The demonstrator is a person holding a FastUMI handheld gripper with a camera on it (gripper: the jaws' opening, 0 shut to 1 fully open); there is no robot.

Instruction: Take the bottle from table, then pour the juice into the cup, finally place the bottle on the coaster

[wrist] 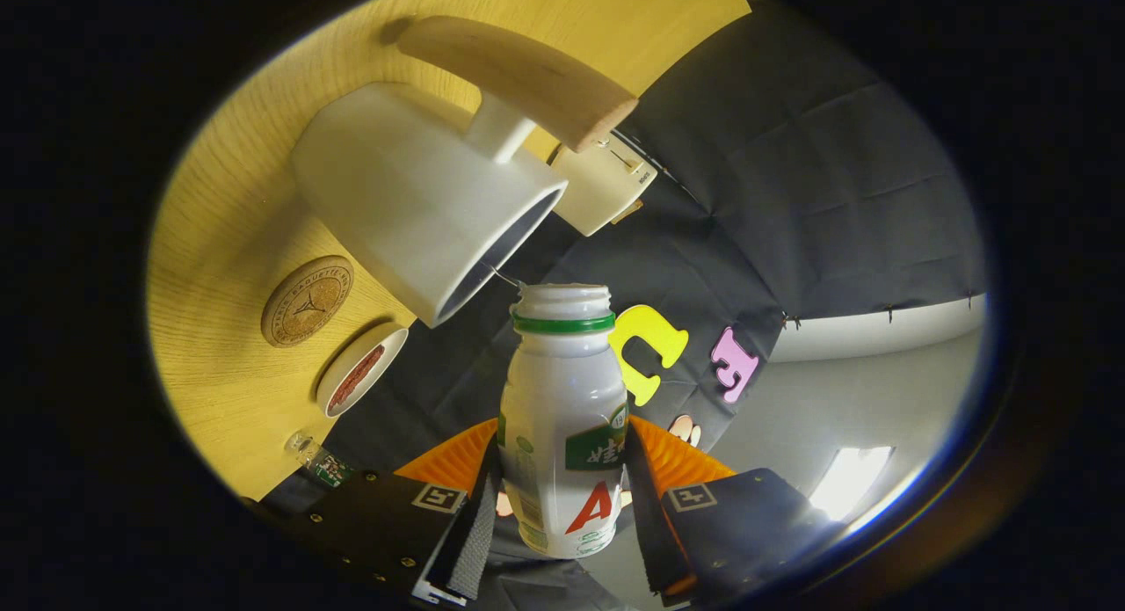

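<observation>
Gripper (pixel 562 505) clamped on the white bottle (pixel 562 426); both fingers press its lower body from either side. Bottle is uncapped, green ring under the open neck, mouth pointing ahead of the fingers and almost touching the rim of the white cup (pixel 422 198). A thin stream runs between mouth and rim. Cup stands on the wooden desk (pixel 220 242); its wooden handle (pixel 518 75) juts out. Round cork coaster (pixel 307 300) lies beside the cup, a small white dish (pixel 360 369) next to it.
</observation>
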